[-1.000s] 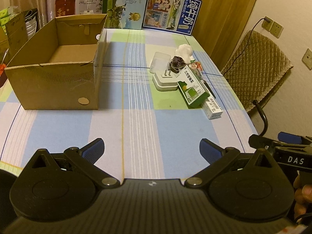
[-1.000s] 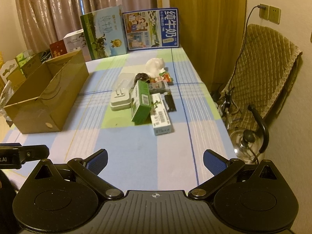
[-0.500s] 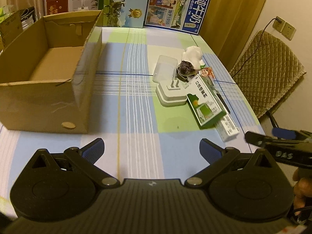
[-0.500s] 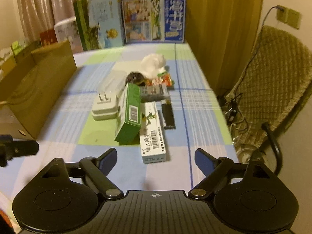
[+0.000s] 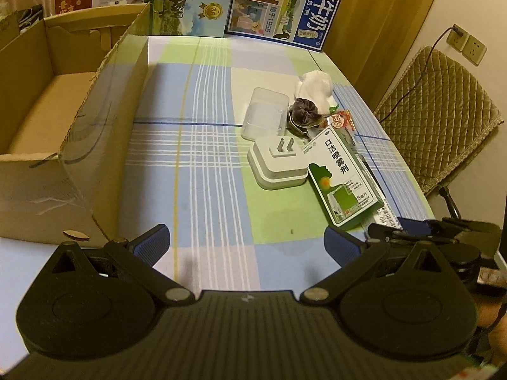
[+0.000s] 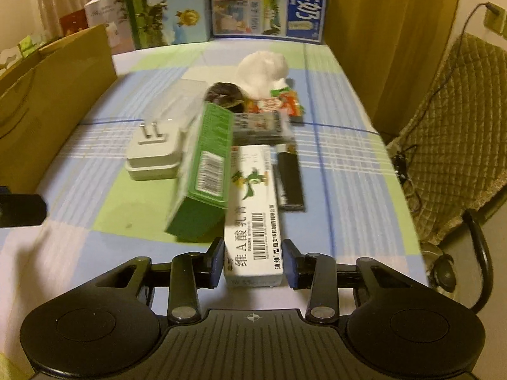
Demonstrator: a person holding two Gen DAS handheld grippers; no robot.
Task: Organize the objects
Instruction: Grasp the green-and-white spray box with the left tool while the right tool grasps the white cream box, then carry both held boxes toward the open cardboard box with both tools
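An open cardboard box [image 5: 47,120] stands on the left of the checked tablecloth, seen from the other side as the cardboard box [image 6: 47,104]. A cluster lies mid-table: a white plug adapter [image 5: 279,164], a green carton [image 5: 342,177], a clear case [image 5: 264,115], a dark scrunchie [image 5: 302,114] and a white wad [image 5: 315,85]. My left gripper [image 5: 246,243] hangs open over bare cloth, short of the cluster. My right gripper [image 6: 253,262] is shut on the near end of a long white carton [image 6: 253,209]. The green carton [image 6: 202,177] leans beside it, and a black lighter [image 6: 290,180] lies to its right.
Large milk cartons [image 5: 285,9] and other boxes stand along the table's far end. A quilted chair [image 6: 450,145] sits past the table's right edge [image 5: 412,171]. A red snack packet [image 6: 279,104] and a grey packet [image 6: 256,125] lie behind the white carton.
Both grippers have moved forward toward the cluster. The right gripper's fingers went from wide open to closed on the white carton's near end. The left gripper stayed open.
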